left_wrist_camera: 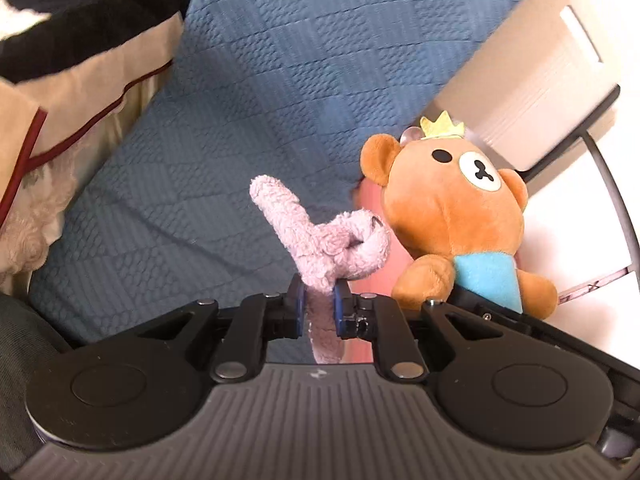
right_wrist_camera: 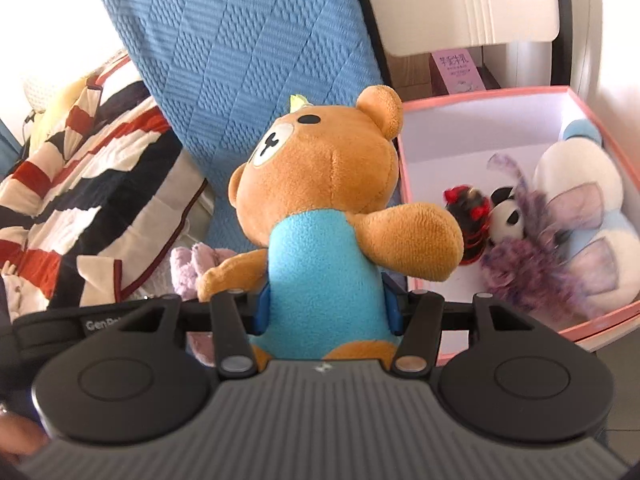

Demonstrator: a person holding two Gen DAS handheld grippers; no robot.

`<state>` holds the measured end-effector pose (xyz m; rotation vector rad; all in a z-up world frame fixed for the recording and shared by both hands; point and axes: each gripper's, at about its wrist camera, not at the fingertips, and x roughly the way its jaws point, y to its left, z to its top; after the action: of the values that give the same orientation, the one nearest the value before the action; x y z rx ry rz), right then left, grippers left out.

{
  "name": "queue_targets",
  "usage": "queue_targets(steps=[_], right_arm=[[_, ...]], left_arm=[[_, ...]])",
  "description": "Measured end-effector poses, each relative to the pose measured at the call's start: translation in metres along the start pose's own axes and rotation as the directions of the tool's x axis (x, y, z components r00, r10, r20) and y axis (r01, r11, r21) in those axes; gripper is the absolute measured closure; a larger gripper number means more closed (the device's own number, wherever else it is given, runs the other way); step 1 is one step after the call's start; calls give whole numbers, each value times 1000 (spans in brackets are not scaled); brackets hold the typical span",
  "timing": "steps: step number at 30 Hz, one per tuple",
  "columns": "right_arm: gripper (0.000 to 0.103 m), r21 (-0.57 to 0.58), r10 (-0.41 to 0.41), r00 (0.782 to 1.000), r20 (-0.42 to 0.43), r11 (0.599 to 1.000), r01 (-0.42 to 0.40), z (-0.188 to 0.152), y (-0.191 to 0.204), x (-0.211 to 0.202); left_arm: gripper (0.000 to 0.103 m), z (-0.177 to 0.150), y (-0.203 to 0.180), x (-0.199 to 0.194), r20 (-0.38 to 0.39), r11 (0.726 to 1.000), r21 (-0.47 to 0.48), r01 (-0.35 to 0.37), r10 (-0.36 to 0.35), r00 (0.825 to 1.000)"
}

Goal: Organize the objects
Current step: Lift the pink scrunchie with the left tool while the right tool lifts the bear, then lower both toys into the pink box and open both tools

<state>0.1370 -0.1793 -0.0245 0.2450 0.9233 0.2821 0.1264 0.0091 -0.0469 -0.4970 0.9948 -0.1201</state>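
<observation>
Left tool (left_wrist_camera: pixel 318 304) pinching a fuzzy lilac plush toy (left_wrist_camera: pixel 320 240) above the blue quilted cover (left_wrist_camera: pixel 240 80). Right tool (right_wrist_camera: pixel 328 312) clamped on the brown bear (right_wrist_camera: pixel 320 200) at its blue belly, just beside the pink box (right_wrist_camera: pixel 500 94) holding other plush toys (right_wrist_camera: pixel 560 232).

A blue quilted bed cover (right_wrist_camera: pixel 240 40) with a woven block pattern is the surface that carries things here; it also fills the middle of the left wrist view (left_wrist_camera: pixel 248 80). On its left side lies a rumpled striped blanket (right_wrist_camera: pixel 92 176) in red, white and dark navy, with a cream border (left_wrist_camera: pixel 92 80) piped in dark red. At its right edge sits 1 pink-rimmed white box (right_wrist_camera: pixel 480 100) holding several plush toys (right_wrist_camera: pixel 560 232).
</observation>
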Motion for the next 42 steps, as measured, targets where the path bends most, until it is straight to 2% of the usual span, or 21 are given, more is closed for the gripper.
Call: queue_targets(steps=[7,16,24,32,37,42], right_arm=[[47,-4,4,1000,25,1000,-4,31,-19,-23],[47,-6,29,998,62,1000,-28,71,-44,-43],[47,10,40,995,93,999,-41,102,-70,-49],[47,56,-12,997,80,998,8,110,-117,-37],[47,90,-35,999,37,995,31,105,-148,-17],[47,114,-38,999,-14,993,39,96,-172,8]], left_arm=[[86,13,-37,-6,-3,999,7,54,-54,999],[86,39,-89,-17,54,995,44,84,-86,995],[86,51,-130,-1,66,993,73,96,-101,993],[86,50,-170,54,-6,991,104,84,-83,997],[86,40,-178,93,-72,992,107,69,-62,995],[86,27,-172,136,-166,996,73,59,-46,985]])
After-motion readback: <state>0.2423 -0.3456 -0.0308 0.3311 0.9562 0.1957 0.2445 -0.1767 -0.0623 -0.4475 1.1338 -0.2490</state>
